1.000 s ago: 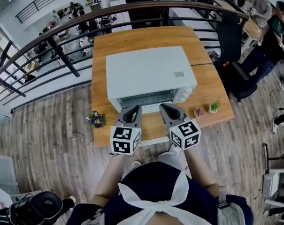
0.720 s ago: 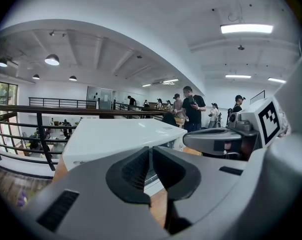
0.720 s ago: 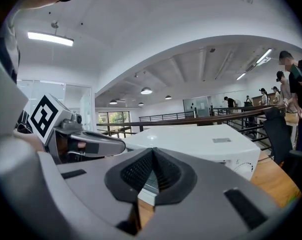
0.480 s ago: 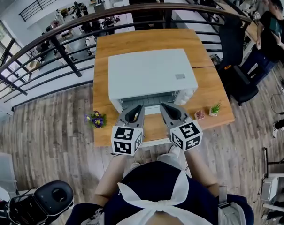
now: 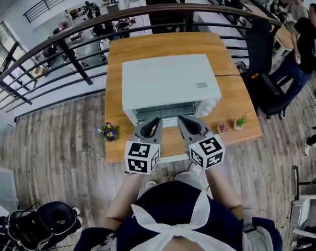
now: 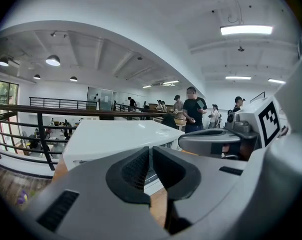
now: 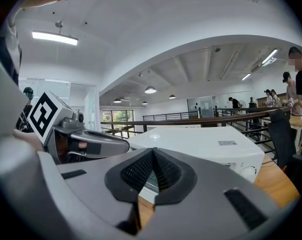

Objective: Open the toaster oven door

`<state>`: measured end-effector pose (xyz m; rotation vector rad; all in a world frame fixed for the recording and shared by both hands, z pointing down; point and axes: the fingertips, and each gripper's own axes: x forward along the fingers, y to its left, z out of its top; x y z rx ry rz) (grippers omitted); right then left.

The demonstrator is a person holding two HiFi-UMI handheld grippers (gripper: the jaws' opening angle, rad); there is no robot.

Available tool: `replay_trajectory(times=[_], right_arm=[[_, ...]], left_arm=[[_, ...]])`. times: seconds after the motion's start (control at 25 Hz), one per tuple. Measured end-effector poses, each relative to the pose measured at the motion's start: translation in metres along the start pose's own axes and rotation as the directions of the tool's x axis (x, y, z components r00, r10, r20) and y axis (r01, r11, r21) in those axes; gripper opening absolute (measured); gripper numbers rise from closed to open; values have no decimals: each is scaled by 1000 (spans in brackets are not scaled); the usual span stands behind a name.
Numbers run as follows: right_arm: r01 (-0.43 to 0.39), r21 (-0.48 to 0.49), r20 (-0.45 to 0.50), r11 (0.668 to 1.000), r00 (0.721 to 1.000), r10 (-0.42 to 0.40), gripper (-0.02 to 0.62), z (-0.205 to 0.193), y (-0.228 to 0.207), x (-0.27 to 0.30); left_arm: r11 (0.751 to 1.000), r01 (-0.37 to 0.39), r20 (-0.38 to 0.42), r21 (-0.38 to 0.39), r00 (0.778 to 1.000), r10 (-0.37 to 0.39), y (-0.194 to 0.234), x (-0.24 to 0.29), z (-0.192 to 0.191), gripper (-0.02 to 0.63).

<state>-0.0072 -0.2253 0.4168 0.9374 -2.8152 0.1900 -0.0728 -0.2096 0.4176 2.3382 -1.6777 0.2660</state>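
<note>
The white toaster oven (image 5: 171, 85) sits in the middle of the wooden table (image 5: 231, 98). Its door (image 5: 165, 111) faces the person and looks closed. Just in front of that door hang the left gripper (image 5: 152, 123) and right gripper (image 5: 183, 120), side by side, each with its jaws pressed together on nothing. Jaws this tight cannot take the door's top edge, so reaching in now would probably nudge the oven backward instead.

The toaster oven (image 5: 168, 85) is white. The table (image 5: 236, 101) is orange-brown wood and the floor (image 5: 53, 140) is grey-brown planks. The left claw (image 5: 156, 120) and right claw (image 5: 180, 118) are grey with black ribbed pads (image 6: 136, 169). Their cubes (image 5: 141, 157) bear black-and-white square markers. The flowers (image 5: 107, 133) are purple with green leaves.
</note>
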Motion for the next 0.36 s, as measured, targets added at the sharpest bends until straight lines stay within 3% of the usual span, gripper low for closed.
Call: replay_trajectory(times=[0.36], right_arm=[[-1,7,4,1000,1000,1,3,-3,0,-4]], left_arm=[[1000,1,4,-4,1000,-1,-4,0,-4,37]])
